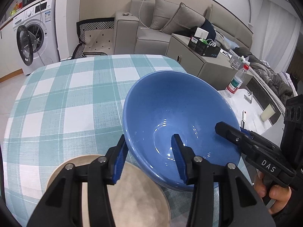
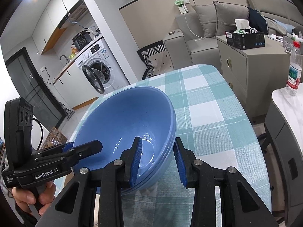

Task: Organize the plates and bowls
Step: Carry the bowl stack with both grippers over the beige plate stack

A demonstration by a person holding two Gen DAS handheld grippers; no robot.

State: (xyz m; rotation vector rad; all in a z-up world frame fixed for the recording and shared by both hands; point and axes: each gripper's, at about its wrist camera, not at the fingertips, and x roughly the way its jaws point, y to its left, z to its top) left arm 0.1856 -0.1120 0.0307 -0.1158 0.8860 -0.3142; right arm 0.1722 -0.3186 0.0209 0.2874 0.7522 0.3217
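Bowls: a glossy blue ceramic bowl stack, two or three nested going by the rims in the right wrist view, hung tilted above the right edge of the table under a teal-and-white checked cloth.
Left gripper: partly open, one blue pad inside the bowl wall and one outside; it looked clamped on the near rim.
Right gripper: partly open, straddling the opposite rim; the outer pad seemed to stand just off the wall, so firm contact could not be confirmed.
Plate: a round beige matte plate lay flat by the near edge of the table, beneath the left gripper and partly under the bowls.
Risk, slip: the glazed walls looked slick; an uneven pull from either hand could likely rock the stack out of the pads.
Risk, separation: only the rims were pinched, so a lower bowl could probably drop free and hit the plate.
Risk, edge: the stack sat close to the right edge; a fall might go to the floor.
Writing: "DAS" on the right gripper body; "GenRobot.AI" on the left gripper body.
Other labels: the clear plastic bottle had a red-and-green label, unreadable.
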